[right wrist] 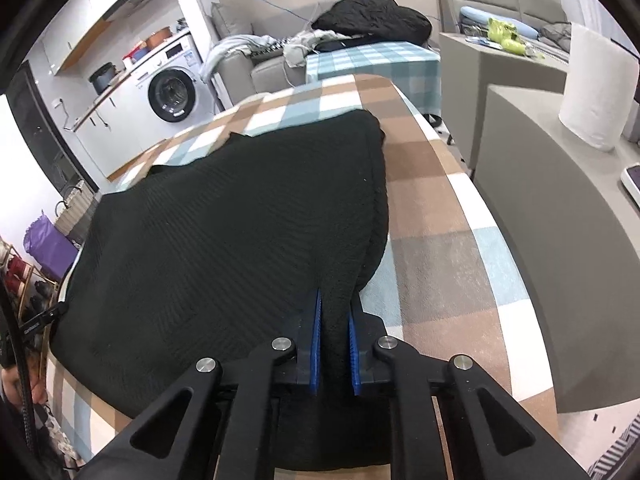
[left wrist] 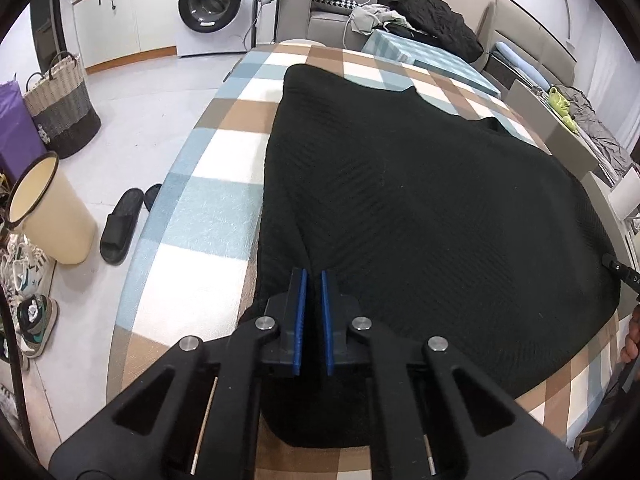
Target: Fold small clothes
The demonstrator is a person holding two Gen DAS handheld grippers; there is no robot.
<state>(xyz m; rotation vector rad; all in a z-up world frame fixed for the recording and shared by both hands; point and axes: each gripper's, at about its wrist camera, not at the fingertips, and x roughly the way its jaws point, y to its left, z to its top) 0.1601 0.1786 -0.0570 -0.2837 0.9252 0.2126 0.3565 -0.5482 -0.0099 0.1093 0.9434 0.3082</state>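
A black ribbed knit garment (left wrist: 420, 208) lies spread flat on a table covered by a brown, blue and white checked cloth (left wrist: 200, 208). In the left wrist view my left gripper (left wrist: 314, 274) is at the garment's near left corner. Its blue pads are almost together, with a raised fold of the knit pinched between them. In the right wrist view the same garment (right wrist: 224, 232) fills the middle of the checked cloth (right wrist: 432, 208). My right gripper (right wrist: 336, 300) is shut on the garment's near right edge, and a thick strip of black fabric shows between its pads.
Left of the table, on the floor, stand a woven basket (left wrist: 62, 108), a cream bin (left wrist: 52, 212), black slippers (left wrist: 120, 226) and sneakers (left wrist: 32, 312). A washing machine (left wrist: 210, 4) and a sofa with clothes are behind. A grey counter (right wrist: 560, 240) with a paper roll (right wrist: 596, 88) borders the right.
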